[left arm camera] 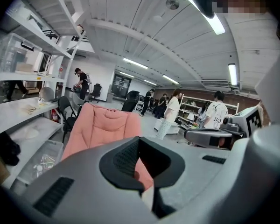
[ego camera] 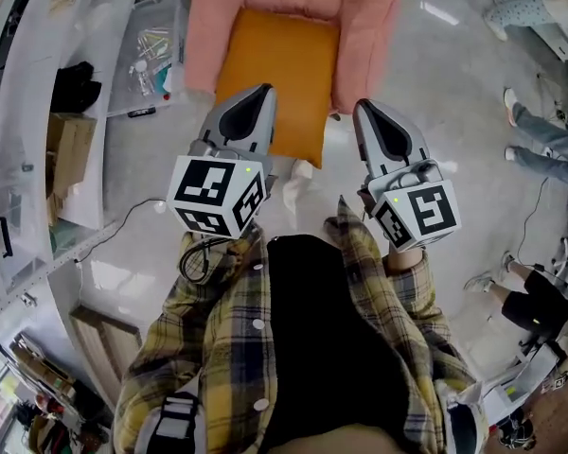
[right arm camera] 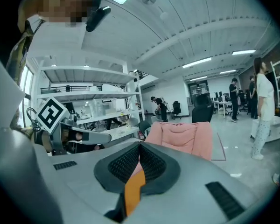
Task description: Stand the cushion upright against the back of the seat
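Note:
An orange cushion lies flat on the seat of a pink padded chair, its near edge hanging over the seat's front. My left gripper is in front of the cushion's near left corner, its jaws together and empty. My right gripper is just right of the cushion's near right corner, also shut with nothing in it. In the left gripper view the chair rises beyond the shut gripper. In the right gripper view a strip of cushion shows through the slit of the closed gripper, with the chair back behind.
White shelving runs along the left, with a clear plastic bin and a cardboard box beside it. A cable trails on the glossy floor. People stand and sit at the right.

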Demonstrator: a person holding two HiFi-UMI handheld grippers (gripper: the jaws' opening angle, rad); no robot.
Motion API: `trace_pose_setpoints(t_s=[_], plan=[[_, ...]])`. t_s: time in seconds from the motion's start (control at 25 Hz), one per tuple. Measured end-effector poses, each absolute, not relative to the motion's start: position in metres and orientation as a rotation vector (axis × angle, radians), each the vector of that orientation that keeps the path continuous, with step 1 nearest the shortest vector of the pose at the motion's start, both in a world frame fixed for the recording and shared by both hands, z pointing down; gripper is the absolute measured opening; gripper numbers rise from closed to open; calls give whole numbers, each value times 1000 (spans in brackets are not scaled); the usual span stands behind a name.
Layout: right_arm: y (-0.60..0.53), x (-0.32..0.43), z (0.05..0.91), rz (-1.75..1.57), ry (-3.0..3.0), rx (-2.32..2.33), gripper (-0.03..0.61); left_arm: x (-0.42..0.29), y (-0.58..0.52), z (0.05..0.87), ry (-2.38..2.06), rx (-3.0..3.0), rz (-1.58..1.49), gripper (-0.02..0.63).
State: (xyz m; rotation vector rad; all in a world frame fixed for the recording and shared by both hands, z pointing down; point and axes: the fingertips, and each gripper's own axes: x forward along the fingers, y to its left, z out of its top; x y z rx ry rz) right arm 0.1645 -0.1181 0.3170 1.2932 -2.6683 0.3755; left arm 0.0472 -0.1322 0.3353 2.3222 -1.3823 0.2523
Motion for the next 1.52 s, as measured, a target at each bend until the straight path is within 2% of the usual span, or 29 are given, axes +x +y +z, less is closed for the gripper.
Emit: trace_pose_setpoints(t_s=[0.6, 1.0, 1.52], plan=[[-115, 146, 346, 476, -2701, 1116, 17, 31, -102, 393, -1390, 2096, 266, 3], [-120, 128, 406, 551, -2618, 1089, 17, 17, -85, 504, -1230, 1856, 208, 8], [-118, 100, 470, 610, -2570, 989, 17, -2, -24, 659, -1158, 1506, 180, 180]])
